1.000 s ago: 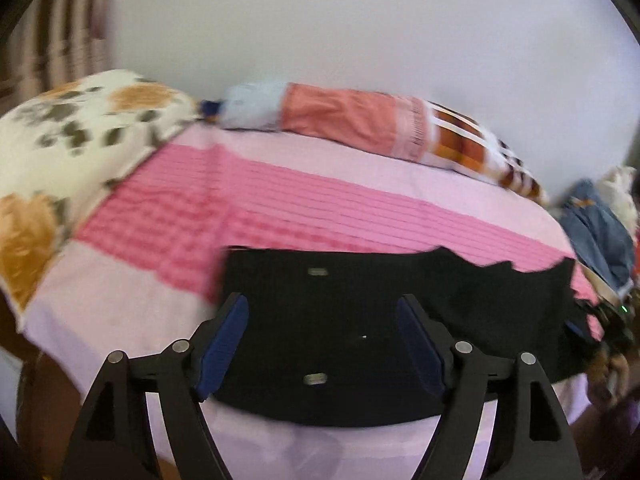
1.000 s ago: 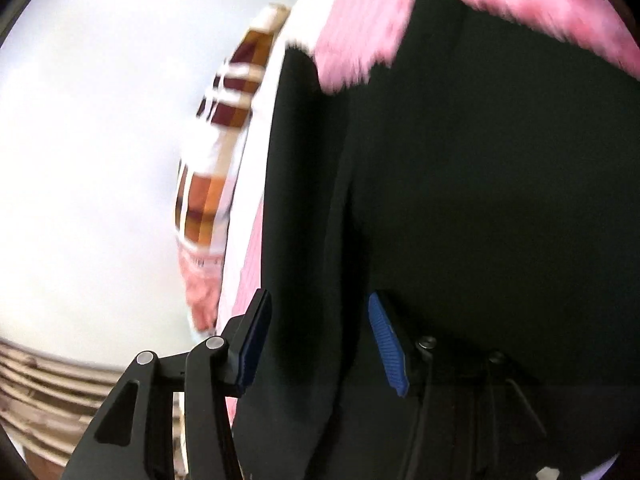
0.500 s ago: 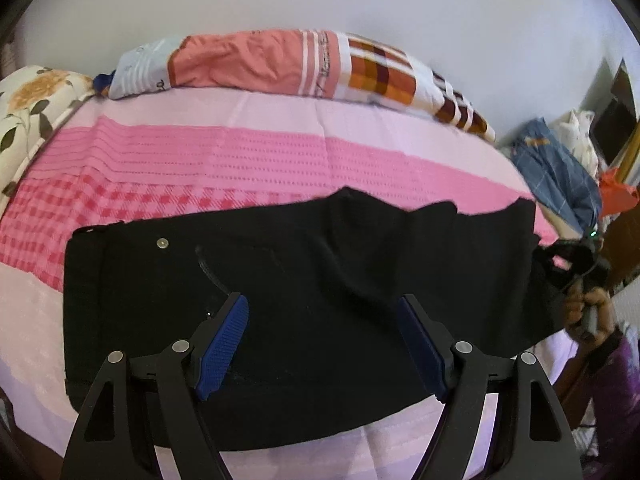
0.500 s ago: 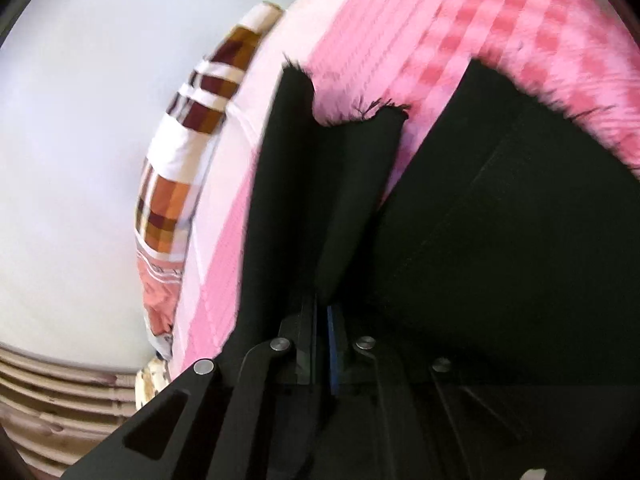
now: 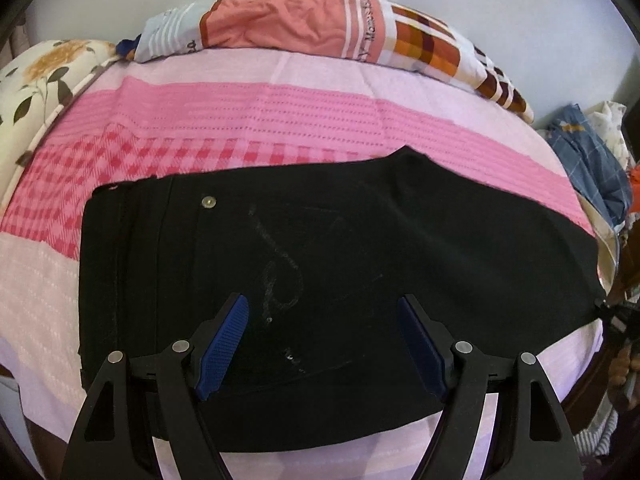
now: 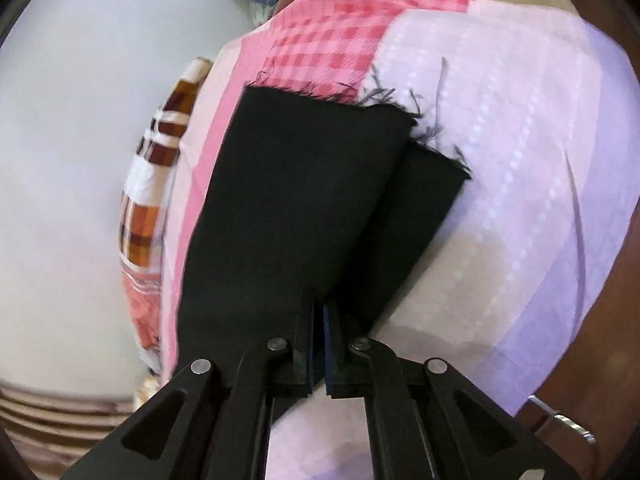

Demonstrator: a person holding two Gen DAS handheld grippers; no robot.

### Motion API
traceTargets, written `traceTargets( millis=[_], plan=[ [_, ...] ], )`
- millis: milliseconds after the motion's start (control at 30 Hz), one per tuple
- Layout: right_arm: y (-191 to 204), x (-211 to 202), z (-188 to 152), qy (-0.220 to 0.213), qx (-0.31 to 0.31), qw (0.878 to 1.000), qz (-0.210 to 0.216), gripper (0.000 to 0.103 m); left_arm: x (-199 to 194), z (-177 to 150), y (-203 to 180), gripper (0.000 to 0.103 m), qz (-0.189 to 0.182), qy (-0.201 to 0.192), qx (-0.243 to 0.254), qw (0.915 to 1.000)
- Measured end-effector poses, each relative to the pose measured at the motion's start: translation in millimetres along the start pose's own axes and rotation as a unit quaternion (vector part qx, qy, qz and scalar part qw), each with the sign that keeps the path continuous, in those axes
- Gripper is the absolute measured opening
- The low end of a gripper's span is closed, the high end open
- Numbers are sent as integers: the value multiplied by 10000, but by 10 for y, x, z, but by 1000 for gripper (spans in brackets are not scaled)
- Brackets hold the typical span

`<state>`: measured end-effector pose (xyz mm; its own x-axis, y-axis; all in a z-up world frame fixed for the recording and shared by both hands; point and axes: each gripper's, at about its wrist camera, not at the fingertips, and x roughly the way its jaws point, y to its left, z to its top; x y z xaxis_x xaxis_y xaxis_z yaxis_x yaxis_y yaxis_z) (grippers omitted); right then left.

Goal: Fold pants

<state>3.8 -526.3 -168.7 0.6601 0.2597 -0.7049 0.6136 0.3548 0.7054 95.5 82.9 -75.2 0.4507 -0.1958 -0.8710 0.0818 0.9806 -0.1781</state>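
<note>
Black pants (image 5: 320,248) lie across the pink bed, waistband with a metal button at the left, legs running to the right. My left gripper (image 5: 322,336) is open and empty, hovering over the pants' near middle. My right gripper (image 6: 318,320) is shut on the pants' leg ends (image 6: 312,184), whose frayed hems hang out ahead of the fingers above the sheet. In the left wrist view the right gripper (image 5: 616,316) shows at the far right edge, holding the leg end.
A pink and lilac bedsheet (image 5: 280,120) covers the bed. A rolled orange and checked blanket (image 5: 320,28) lies along the far wall. A floral pillow (image 5: 36,80) sits at the left. A pile of clothes (image 5: 592,160) sits at the right.
My right gripper closed on the leg ends and lifted them off the sheet. My left gripper swung right and nearer over the pants, staying open.
</note>
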Motion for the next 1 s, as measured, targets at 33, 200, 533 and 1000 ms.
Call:
traceTargets(
  millis=[33, 200, 533, 1000],
  plan=[
    [39, -3, 18, -15, -71, 10000, -5, 3, 7, -5, 3, 77, 20, -2, 13, 10000],
    [87, -130, 3, -71, -127, 9999, 61, 3, 4, -30, 11, 77, 145, -83, 118, 9998],
    [-383, -547, 42, -538, 576, 9960, 421, 5, 48, -120, 39, 77, 282, 3, 268, 9992],
    [-279, -264, 282, -417, 754, 9930, 805, 43, 22, -116, 36, 77, 97, 14, 55, 9999]
  ],
)
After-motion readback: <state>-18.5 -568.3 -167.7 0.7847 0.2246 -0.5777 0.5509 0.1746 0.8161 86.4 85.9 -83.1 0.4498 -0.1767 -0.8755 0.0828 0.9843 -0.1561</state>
